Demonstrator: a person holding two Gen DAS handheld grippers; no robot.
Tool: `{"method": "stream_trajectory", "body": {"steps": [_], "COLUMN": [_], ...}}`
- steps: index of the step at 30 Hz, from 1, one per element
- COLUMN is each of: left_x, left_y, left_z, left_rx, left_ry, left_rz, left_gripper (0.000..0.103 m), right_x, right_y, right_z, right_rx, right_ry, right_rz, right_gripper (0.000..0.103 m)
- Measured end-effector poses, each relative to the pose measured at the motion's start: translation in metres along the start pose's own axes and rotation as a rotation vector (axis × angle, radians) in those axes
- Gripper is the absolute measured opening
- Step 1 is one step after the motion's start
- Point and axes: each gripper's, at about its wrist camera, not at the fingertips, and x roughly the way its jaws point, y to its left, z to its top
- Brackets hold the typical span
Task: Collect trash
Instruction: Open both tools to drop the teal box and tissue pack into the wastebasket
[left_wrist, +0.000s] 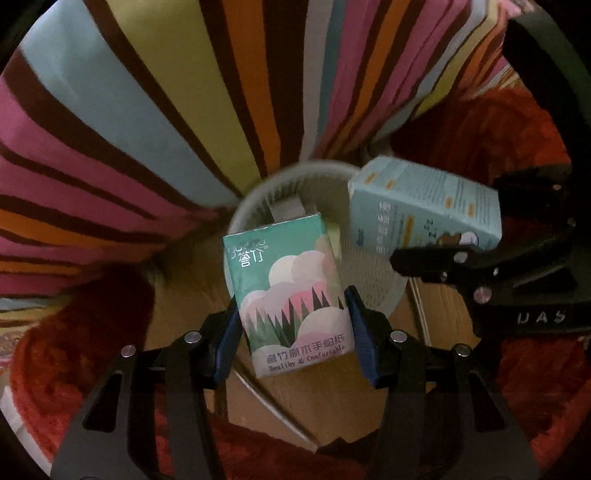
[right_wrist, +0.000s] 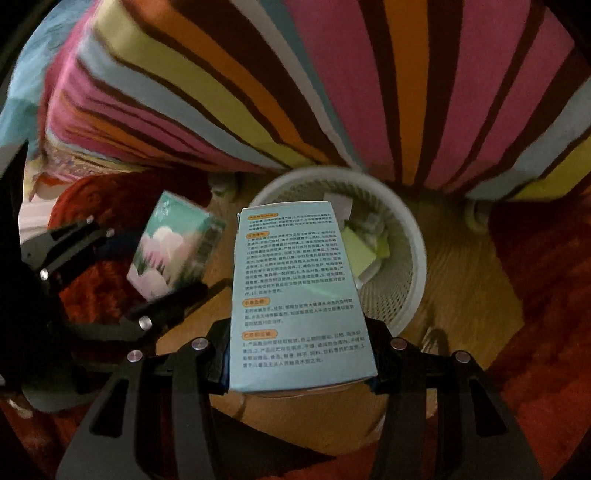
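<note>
the left gripper (left_wrist: 291, 328) is clamped on a green tissue pack (left_wrist: 288, 295), its blue pads (left_wrist: 225, 343) pressing the pack's two long sides. the pack stands nearly upright between the fingers, printed with pale clouds, dark trees and the words "healthy & comfortable" along its lower edge. it hangs over the near rim of a white mesh bin (left_wrist: 373, 280), not inside it.

the right gripper (right_wrist: 299, 354) is clamped on a light blue box (right_wrist: 295, 291), which fills the gap between its fingers and hides most of the pads. the box face toward the camera carries dense small print under orange headings. its far end reaches over the left part of the bin (right_wrist: 410, 236) rim; the box too is above the bin, not in it.

in the left view the box (left_wrist: 428, 206) and the right gripper (left_wrist: 454, 262) show to the right of the pack, close beside it but not touching. in the right view the pack (right_wrist: 173, 247) and the left gripper (right_wrist: 147, 314) show to the left, blurred.

inside the bin lie a yellow-green paper (right_wrist: 362, 251) and some white scraps. the bin stands on a wood floor (right_wrist: 458, 280), right against a striped bedcover (right_wrist: 332, 81) in pink, orange, yellow, blue and brown. a red rug (right_wrist: 546, 280) lies on both sides of the bin.
</note>
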Motion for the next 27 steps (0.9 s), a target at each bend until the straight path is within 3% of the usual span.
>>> {"method": "stream_trajectory", "body": {"steps": [9,20,22,23,24,27], "left_x": [0.035,0.084,0.087,0.088,0.088,0.084], "left_y": [0.003,0.013,0.013,0.014,0.016,0.019], "left_z": [0.009,0.016,0.015,0.015,0.016,0.017], "left_rx": [-0.006,-0.067,-0.08,-0.086,-0.093,-0.108], "left_ry": [0.135,0.314,0.334,0.342,0.347,0.326], "left_rz": [-0.05,-0.132,-0.143,-0.14,-0.125,-0.094], "left_gripper": [0.053,0.055,0.059,0.067,0.08,0.083], "right_x": [0.036,0.064,0.064,0.063,0.064,0.055], "right_y": [-0.019,-0.031,-0.033,-0.035,-0.037,-0.036], "right_z": [0.005,0.013,0.014,0.014,0.014,0.014], "right_rx": [0.122,0.212,0.226,0.239,0.247,0.266], "right_ry": [0.149,0.229,0.232,0.236,0.237,0.211], "right_rz": [0.059,0.057,0.067,0.068,0.06,0.042], "right_gripper": [0.049,0.049,0.05,0.054,0.067,0.074]}}
